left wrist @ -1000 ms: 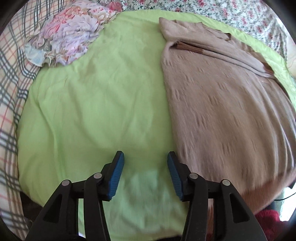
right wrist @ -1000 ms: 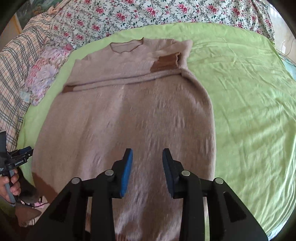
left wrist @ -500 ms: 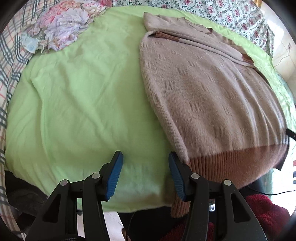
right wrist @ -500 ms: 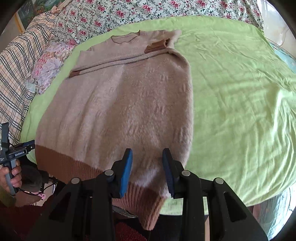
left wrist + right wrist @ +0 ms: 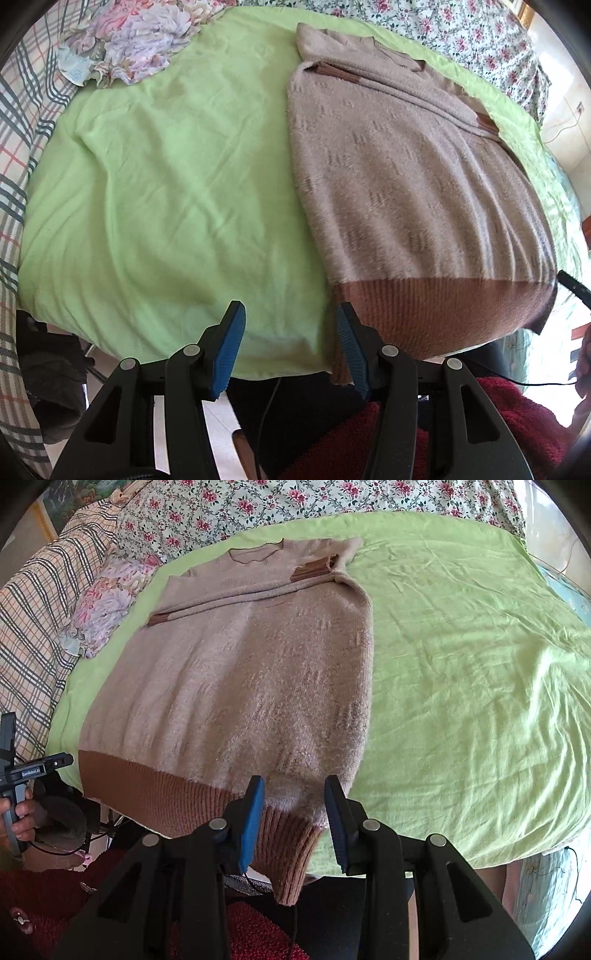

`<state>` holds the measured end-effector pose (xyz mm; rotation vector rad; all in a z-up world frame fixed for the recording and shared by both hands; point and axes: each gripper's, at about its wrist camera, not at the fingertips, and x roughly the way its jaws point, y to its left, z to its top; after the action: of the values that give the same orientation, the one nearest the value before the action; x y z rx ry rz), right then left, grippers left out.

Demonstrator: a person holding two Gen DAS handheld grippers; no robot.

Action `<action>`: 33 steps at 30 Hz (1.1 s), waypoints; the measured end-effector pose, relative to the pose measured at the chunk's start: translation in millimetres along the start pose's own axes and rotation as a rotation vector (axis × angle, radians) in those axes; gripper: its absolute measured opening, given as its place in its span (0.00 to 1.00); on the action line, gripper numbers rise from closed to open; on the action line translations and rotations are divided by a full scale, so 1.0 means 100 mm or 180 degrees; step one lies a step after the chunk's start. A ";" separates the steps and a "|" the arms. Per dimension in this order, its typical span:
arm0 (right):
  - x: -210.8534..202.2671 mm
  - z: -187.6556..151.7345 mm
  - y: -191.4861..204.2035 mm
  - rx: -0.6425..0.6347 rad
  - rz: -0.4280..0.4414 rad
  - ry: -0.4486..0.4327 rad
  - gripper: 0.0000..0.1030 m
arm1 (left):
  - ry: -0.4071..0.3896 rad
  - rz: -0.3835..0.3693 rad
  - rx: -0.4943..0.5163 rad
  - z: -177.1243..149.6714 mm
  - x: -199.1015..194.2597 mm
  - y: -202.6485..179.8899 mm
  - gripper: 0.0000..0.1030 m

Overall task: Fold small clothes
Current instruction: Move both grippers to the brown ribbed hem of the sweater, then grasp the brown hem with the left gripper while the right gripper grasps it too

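A beige knit sweater (image 5: 399, 177) with a brown ribbed hem (image 5: 424, 306) lies flat on the green sheet (image 5: 177, 192), sleeves folded across its chest. Its hem hangs over the near edge. My left gripper (image 5: 288, 343) is open and empty, just left of the hem's left corner. In the right wrist view the sweater (image 5: 251, 672) fills the centre. My right gripper (image 5: 293, 812) is open above the hem's right corner (image 5: 291, 853), not touching it. The left gripper also shows at the left edge of the right wrist view (image 5: 37, 768).
A folded floral cloth (image 5: 136, 33) lies at the far left of the sheet, next to a plaid blanket (image 5: 22, 122). A floral bedspread (image 5: 295, 498) runs along the far side. A dark red garment (image 5: 424, 435) lies below the near edge.
Both grippers have pulled back toward the near edge of the bed. The sweater's brown hem has come into view. Both stayed open.
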<state>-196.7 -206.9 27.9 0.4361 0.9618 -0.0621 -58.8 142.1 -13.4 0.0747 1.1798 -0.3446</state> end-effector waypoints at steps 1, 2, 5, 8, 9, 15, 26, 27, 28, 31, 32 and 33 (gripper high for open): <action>-0.01 -0.01 -0.03 0.0012 0.0002 0.0010 0.34 | 0.0025 -0.0005 0.0015 0.01 0.02 -0.04 0.51; -0.02 -0.01 -0.05 0.0030 0.0000 0.0017 0.34 | 0.0052 0.0014 0.0034 0.02 0.06 -0.08 0.51; -0.01 -0.02 -0.17 0.0119 0.0059 0.0036 0.34 | 0.0163 -0.0078 0.0029 0.04 0.20 -0.17 0.51; 0.03 -0.05 -0.24 0.0204 0.0177 0.0061 0.34 | 0.0272 -0.0204 0.0055 0.07 0.33 -0.27 0.52; 0.04 -0.06 -0.24 0.0224 0.0225 0.0076 0.34 | 0.0283 -0.0190 0.0088 0.07 0.36 -0.31 0.53; 0.13 -0.12 -0.22 0.0180 0.0478 0.0172 0.34 | 0.0220 -0.0250 0.0247 0.07 0.36 -0.38 0.23; 0.25 -0.26 -0.01 -0.0240 0.0539 0.0544 0.26 | 0.0332 -0.0291 0.0390 0.06 0.39 -0.36 0.21; 0.27 -0.27 0.02 -0.0275 0.0525 0.0547 0.16 | 0.0313 -0.0267 0.0436 0.06 0.39 -0.38 0.18; 0.28 -0.26 0.05 -0.0313 0.0516 0.0551 0.09 | 0.0287 -0.0246 0.0480 0.06 0.39 -0.41 0.12; 0.23 -0.21 0.14 -0.0475 0.0544 0.0514 0.08 | 0.0200 -0.0173 0.0601 0.04 0.34 -0.49 0.07; 0.21 -0.18 0.16 -0.0518 0.0565 0.0493 0.08 | 0.0177 -0.0165 0.0619 0.04 0.33 -0.49 0.07; 0.19 -0.15 0.17 -0.0543 0.0581 0.0469 0.08 | 0.0160 -0.0164 0.0624 0.05 0.32 -0.51 0.07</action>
<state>-193.4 -183.1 11.3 0.3727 1.0585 0.2187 -59.1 85.4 -34.7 0.2251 1.1967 -0.5058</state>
